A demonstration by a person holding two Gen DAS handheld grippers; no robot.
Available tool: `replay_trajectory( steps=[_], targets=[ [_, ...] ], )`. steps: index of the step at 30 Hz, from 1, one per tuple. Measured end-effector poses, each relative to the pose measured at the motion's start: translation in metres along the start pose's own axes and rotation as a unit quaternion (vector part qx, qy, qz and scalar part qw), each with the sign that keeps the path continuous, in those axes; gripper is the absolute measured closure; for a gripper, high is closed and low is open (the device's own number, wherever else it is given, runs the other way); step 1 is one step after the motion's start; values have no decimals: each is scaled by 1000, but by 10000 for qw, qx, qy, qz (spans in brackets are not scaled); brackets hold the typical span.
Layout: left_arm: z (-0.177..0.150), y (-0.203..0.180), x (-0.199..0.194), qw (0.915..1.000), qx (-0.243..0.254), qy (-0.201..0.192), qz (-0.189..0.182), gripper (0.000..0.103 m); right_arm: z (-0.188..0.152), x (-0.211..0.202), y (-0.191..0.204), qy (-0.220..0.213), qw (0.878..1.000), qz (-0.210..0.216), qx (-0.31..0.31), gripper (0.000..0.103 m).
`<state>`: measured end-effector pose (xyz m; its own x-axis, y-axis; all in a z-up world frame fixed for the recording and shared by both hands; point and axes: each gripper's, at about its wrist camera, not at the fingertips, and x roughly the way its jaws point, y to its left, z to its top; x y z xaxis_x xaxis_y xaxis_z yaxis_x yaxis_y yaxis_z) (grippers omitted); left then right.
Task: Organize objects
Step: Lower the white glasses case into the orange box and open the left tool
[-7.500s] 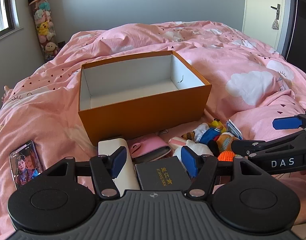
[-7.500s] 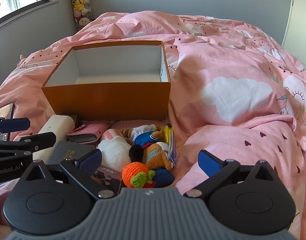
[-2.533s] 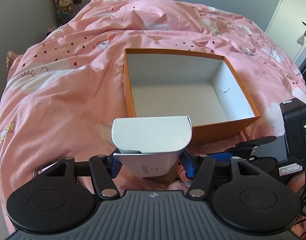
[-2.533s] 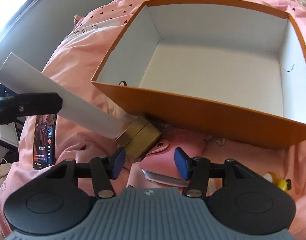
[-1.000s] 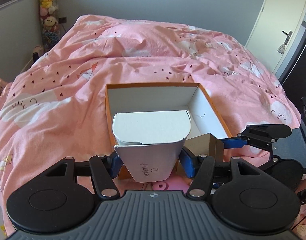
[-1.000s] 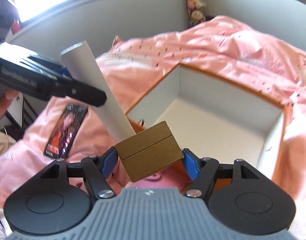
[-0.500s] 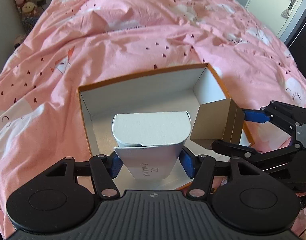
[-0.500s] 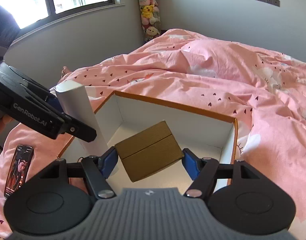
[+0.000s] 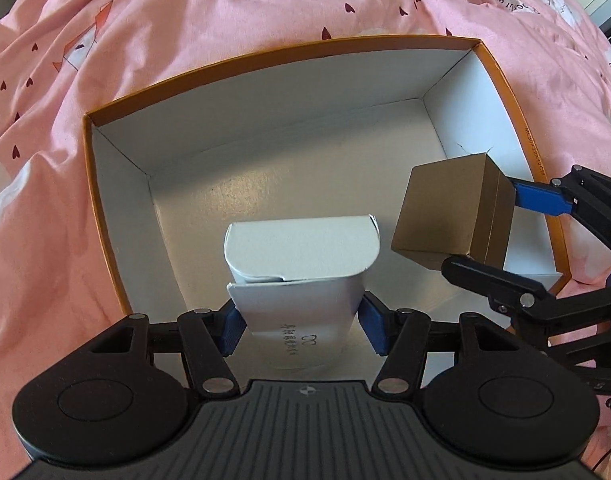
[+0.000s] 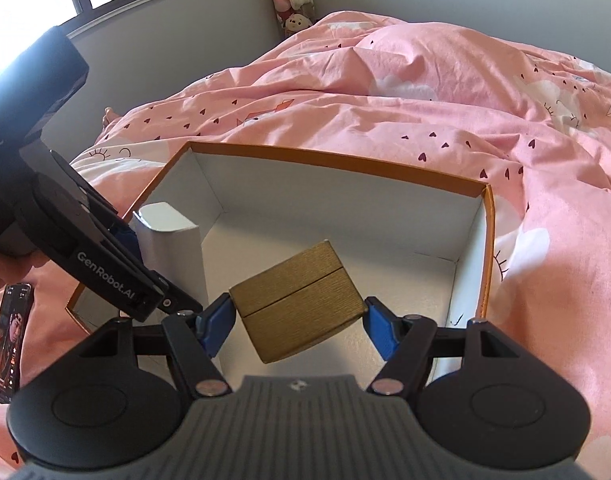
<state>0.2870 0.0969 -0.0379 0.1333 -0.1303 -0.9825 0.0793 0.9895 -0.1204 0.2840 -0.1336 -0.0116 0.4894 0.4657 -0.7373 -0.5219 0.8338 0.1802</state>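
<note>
Since a second ago you have swung both loads from above the near rim to down inside the orange box (image 9: 105, 184), and your left gripper (image 9: 301, 322) now points almost straight at its white floor. Its jaws are clamped on the white carton (image 9: 301, 264), held upright at its lower flanks over the near-left part of the floor; whether its far end touches the bottom you cannot tell. Your right gripper (image 10: 297, 326) grips the gold box (image 10: 295, 306), tilted on one corner, hanging above the near-right part just inside the right wall. The carton looks like thin folded card, light and easily dented, with a tucked flap on top, so keep your hold on the broad side faces and squeeze gently. The gold box seems stiffer, with a seam around its middle where a lid may part; grip across both halves so it stays shut. The two loads are near each other but apart. Outside the box, the pink duvet (image 10: 385, 120) spreads all round, and a phone (image 10: 7, 340) lies on it to the left.
</note>
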Motion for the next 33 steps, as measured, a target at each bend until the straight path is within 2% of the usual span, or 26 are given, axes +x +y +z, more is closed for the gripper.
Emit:
replay_trajectory(
  steps=[8, 13, 19, 22, 24, 27, 30, 33],
  targets=[
    [18, 0, 34, 9987, -146, 298, 384, 35, 1, 22, -7, 250, 9996, -29, -92, 32],
    [17, 7, 50, 9966, -254, 476, 616, 33, 0, 25, -12, 351, 9993, -37, -91, 32],
    [10, 5, 59, 9941, -14, 607, 895, 31, -1, 31, -12, 414, 9991, 36, -76, 32],
    [5, -1, 57, 9923, 310, 571, 1050, 30, -1, 32, -12, 447, 9990, 56, -82, 32],
    [1, -5, 51, 9921, 515, 412, 1069, 29, -1, 33, -11, 467, 9988, 78, -104, 32],
    [-4, -14, 41, 9887, 1126, 88, 990, 29, 0, 33, -9, 472, 9986, 118, -208, 32],
    [-9, -26, 34, 9783, 1747, -346, 1063, 26, 4, 36, -7, 498, 9982, 145, -315, 32],
    [-10, -39, 35, 9628, 2298, -698, 1240, 26, 7, 41, -7, 560, 9975, 115, -411, 32]
  ],
)
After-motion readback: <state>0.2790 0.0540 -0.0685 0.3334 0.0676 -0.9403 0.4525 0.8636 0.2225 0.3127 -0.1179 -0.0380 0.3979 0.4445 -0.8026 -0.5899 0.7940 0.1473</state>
